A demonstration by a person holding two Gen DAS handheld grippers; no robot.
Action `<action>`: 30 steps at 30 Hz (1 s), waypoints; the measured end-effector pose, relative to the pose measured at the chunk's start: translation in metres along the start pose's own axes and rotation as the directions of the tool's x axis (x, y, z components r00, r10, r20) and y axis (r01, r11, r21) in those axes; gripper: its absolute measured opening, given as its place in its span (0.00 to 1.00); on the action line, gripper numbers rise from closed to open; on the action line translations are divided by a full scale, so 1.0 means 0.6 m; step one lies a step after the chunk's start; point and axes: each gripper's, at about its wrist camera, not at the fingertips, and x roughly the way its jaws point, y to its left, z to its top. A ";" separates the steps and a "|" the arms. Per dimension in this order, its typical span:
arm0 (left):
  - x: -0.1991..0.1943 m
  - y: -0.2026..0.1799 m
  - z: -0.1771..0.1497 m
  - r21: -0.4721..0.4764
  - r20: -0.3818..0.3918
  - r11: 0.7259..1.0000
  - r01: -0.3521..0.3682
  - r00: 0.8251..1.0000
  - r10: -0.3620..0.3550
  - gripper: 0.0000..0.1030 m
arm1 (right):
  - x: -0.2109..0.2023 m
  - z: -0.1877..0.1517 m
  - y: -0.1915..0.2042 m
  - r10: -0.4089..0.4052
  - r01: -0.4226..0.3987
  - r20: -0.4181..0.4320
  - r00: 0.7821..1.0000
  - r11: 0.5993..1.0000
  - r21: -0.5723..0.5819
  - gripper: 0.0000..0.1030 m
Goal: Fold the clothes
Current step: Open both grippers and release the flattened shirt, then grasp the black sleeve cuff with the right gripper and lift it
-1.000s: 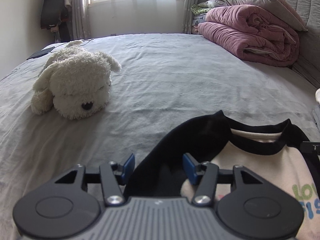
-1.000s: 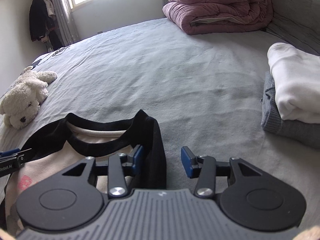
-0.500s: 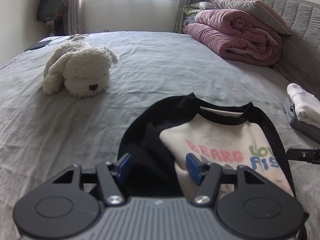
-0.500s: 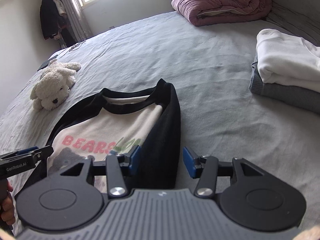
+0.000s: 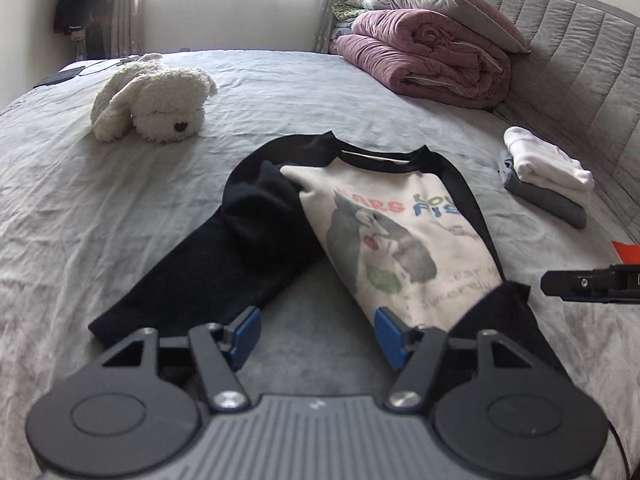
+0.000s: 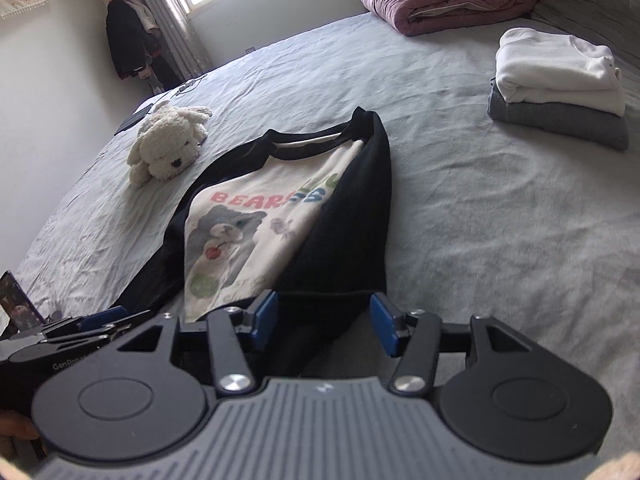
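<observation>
Left wrist view. The left tool [image 5: 316, 334] hangs low over the bed [image 5: 100, 208], its blue pads spread wide with nothing between them. The shirt [image 5: 400, 240], cream with a printed front and black sleeves, lies flat on the bed ahead. Its left sleeve [image 5: 216, 276] runs diagonally toward the tool's left pad; its hem lies at the right pad. A plush dog [image 5: 154, 100] rests well apart at upper left, a rolled quilt [image 5: 428, 64] by the headboard, and a stack of folded clothes [image 5: 548, 176] at right. The tip of the right tool [image 5: 592, 284] enters from the right edge.

Right wrist view. The right tool [image 6: 324, 322] is spread wide and empty; the end of the black right sleeve [image 6: 352, 236], folded along the shirt [image 6: 248, 236], lies just beyond its pads. The left tool [image 6: 92, 320] shows at lower left. The plush dog [image 6: 168, 144] lies beyond the shirt, the folded stack [image 6: 560, 84] at upper right.
</observation>
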 end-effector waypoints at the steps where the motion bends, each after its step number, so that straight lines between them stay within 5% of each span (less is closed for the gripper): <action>1: -0.007 0.001 -0.008 -0.004 -0.002 1.000 0.009 1.000 -0.009 0.63 | -0.008 -0.010 0.003 0.012 -0.012 0.002 1.000 1.000 0.002 0.58; 8: -0.044 0.018 -0.072 -0.051 0.008 0.997 0.065 0.998 -0.064 0.63 | -0.040 -0.099 -0.011 0.126 -0.127 0.021 0.992 0.989 0.070 0.62; 13: -0.038 0.032 -0.098 -0.104 0.012 0.982 0.158 0.987 -0.158 0.61 | -0.041 -0.097 -0.017 0.185 -0.189 0.038 0.982 0.971 0.144 0.62; 21: -0.010 -0.007 -0.097 -0.111 -0.025 0.929 0.354 0.933 -0.359 0.61 | -0.040 -0.084 -0.003 0.249 -0.254 0.052 0.967 0.954 0.158 0.62; 23: -0.003 -0.023 -0.095 -0.107 -0.032 0.915 0.389 0.918 -0.395 0.54 | -0.038 -0.081 0.002 0.267 -0.272 0.051 0.962 0.949 0.160 0.61; 26: 0.006 -0.040 -0.092 -0.113 -0.039 0.887 0.447 0.890 -0.454 0.33 | -0.028 -0.083 0.005 0.275 -0.275 0.023 0.961 0.947 0.164 0.55; 30: 0.009 -0.061 -0.090 -0.074 -0.020 0.886 0.457 0.888 -0.459 0.32 | -0.020 -0.088 0.005 0.243 -0.241 0.010 0.970 0.957 0.164 0.29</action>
